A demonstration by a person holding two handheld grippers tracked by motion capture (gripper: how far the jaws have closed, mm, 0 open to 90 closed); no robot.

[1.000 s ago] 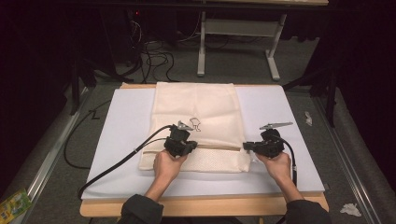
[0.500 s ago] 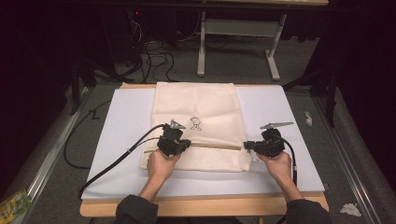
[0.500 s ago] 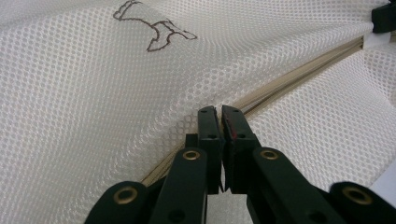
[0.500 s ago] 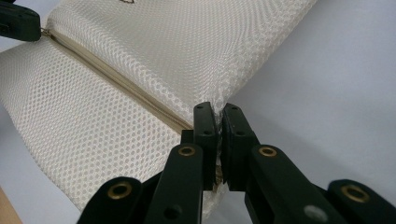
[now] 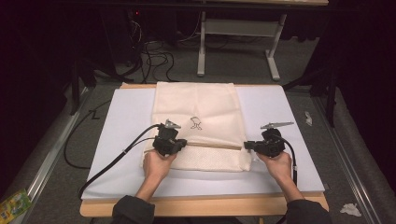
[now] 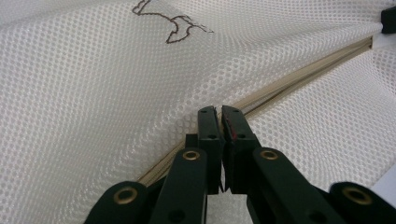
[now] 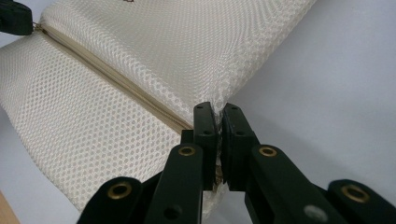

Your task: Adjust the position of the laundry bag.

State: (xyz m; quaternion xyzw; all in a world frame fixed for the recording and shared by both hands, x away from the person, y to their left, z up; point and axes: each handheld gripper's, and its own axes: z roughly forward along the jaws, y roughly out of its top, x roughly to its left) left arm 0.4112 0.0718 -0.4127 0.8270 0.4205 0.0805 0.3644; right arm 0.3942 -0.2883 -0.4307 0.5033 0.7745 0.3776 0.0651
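A cream mesh bag (image 5: 196, 105) with a small dark embroidered figure (image 5: 196, 123) lies flat on a white board (image 5: 280, 107). A zipper (image 5: 215, 146) runs across its near part. My left gripper (image 5: 181, 143) is shut on the mesh at the zipper line (image 6: 299, 79), towards the bag's left side. In the left gripper view its jaws (image 6: 219, 112) pinch the fabric there. My right gripper (image 5: 248, 146) is shut on the bag's right edge at the zipper's end (image 7: 102, 70), with mesh pinched between its jaws (image 7: 218, 108). The stretch of bag between the two grippers is taut.
The board rests on a wooden table (image 5: 201, 207). Black cables (image 5: 116, 156) trail from the left gripper over the board's left edge. On the floor are a white table frame (image 5: 233, 28) beyond, crumpled paper (image 5: 350, 208) at the right and a green packet (image 5: 11, 205) at the left.
My left gripper has slid a little to the left along the zipper line, still shut. The right gripper has stayed in place at the bag's right edge.
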